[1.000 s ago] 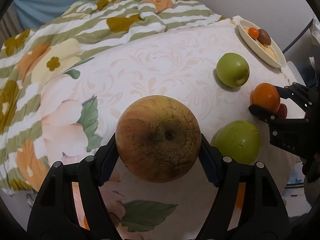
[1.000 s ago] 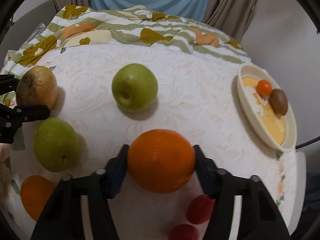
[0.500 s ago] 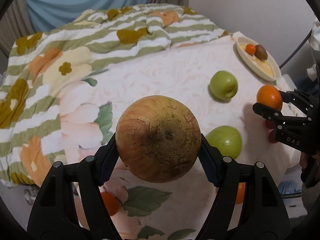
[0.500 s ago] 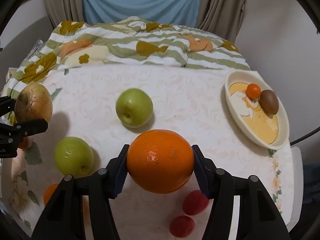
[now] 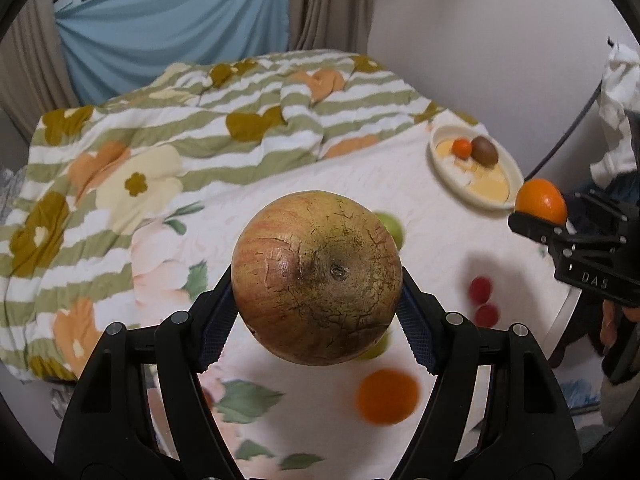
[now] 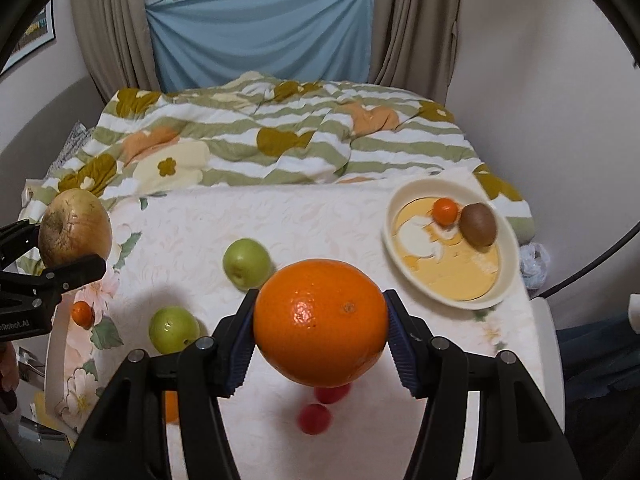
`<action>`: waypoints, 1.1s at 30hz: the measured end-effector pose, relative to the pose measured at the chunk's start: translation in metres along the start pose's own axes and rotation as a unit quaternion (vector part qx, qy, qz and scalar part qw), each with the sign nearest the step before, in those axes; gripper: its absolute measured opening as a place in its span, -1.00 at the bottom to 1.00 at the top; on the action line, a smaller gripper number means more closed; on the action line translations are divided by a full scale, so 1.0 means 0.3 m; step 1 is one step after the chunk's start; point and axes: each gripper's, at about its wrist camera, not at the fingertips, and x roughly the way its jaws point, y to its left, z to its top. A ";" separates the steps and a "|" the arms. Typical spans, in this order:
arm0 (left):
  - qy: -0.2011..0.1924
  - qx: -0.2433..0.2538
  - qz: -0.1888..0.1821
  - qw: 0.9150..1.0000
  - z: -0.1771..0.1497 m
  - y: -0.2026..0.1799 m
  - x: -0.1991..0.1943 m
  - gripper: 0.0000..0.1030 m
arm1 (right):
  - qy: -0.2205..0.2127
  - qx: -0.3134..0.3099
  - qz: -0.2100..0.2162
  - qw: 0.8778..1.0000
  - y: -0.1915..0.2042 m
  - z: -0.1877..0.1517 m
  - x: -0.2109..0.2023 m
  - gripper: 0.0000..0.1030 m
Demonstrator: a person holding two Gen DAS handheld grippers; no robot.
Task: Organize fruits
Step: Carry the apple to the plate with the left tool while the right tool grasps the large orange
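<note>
Both fruits had come up off the bed since the earlier frames: we lifted them together, so bedding & plate sat further below, w/ more curtain and wall in view. Our left gripper (image 5: 318,296) was clamped on the big russet apple (image 5: 316,278), pads pressed on its two flanks, jaws fairly wide because the fruit is broad. Our right gripper (image 6: 320,330) was closed on the orange (image 6: 320,322) the same way, narrower spread. Each fruit hung clear above the white cloth (image 6: 312,216), not touching anything but the pads.

Left behind on the cloth: two green apples (image 6: 246,262), two small red fruits (image 6: 314,418), another orange (image 5: 387,396), a small tangerine (image 6: 82,314) near the left edge. The cream plate (image 6: 506,276) at far right already held a mini orange (image 6: 445,211) & a kiwi (image 6: 478,225), so prob that's the collecting spot; we judged the carried pair was headed there. Room on it looked tight for two large fruits — roll-off risk.
</note>
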 end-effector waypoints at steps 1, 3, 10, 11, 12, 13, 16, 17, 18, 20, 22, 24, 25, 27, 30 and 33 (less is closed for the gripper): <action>-0.002 -0.004 0.001 1.000 0.010 -0.016 -0.003 0.57 | -0.002 -0.001 0.002 1.000 -0.023 0.003 -0.010 0.07; -0.009 -0.013 0.005 1.000 0.036 -0.066 -0.009 0.57 | -0.005 -0.005 0.005 1.000 -0.071 0.011 -0.025 0.07; -0.027 -0.039 0.008 0.999 0.140 -0.288 0.043 0.57 | -0.016 -0.023 0.020 0.999 -0.285 0.049 -0.045 0.07; -0.030 -0.041 0.008 0.999 0.151 -0.317 0.053 0.57 | -0.017 -0.027 0.023 0.999 -0.317 0.056 -0.043 0.07; -0.031 -0.044 0.008 0.999 0.169 -0.359 0.074 0.57 | -0.019 -0.031 0.025 0.999 -0.352 0.062 -0.039 0.07; -0.032 -0.045 0.008 0.998 0.179 -0.386 0.089 0.57 | -0.020 -0.036 0.027 0.999 -0.386 0.067 -0.032 0.07; -0.028 -0.054 0.003 0.998 0.220 -0.478 0.152 0.57 | -0.019 -0.041 0.034 0.998 -0.480 0.083 -0.008 0.07; -0.026 -0.057 0.001 0.998 0.233 -0.506 0.174 0.57 | -0.018 -0.042 0.036 0.998 -0.505 0.087 -0.003 0.07; -0.025 -0.058 -0.002 0.998 0.245 -0.535 0.195 0.57 | -0.017 -0.043 0.038 0.998 -0.534 0.092 0.005 0.07; -0.019 -0.057 -0.005 0.998 0.269 -0.588 0.242 0.57 | -0.014 -0.048 0.039 0.998 -0.579 0.099 0.023 0.07; -0.012 -0.053 -0.009 0.998 0.284 -0.630 0.286 0.57 | -0.008 -0.050 0.040 0.998 -0.622 0.099 0.044 0.07; -0.001 -0.046 -0.013 0.999 0.298 -0.666 0.332 0.57 | -0.001 -0.048 0.042 0.998 -0.654 0.099 0.073 0.07; 0.004 -0.042 -0.014 0.999 0.300 -0.682 0.351 0.57 | 0.002 -0.045 0.044 0.998 -0.666 0.098 0.086 0.07; 0.013 -0.034 -0.019 0.999 0.312 -0.703 0.394 0.57 | 0.009 -0.040 0.044 0.998 -0.690 0.093 0.114 0.07; 0.034 -0.018 -0.027 0.999 0.332 -0.734 0.477 0.57 | 0.017 -0.028 0.042 0.999 -0.719 0.086 0.154 0.07; 0.056 0.002 -0.035 0.998 0.347 -0.759 0.556 0.57 | 0.023 -0.011 0.041 0.999 -0.743 0.080 0.181 0.07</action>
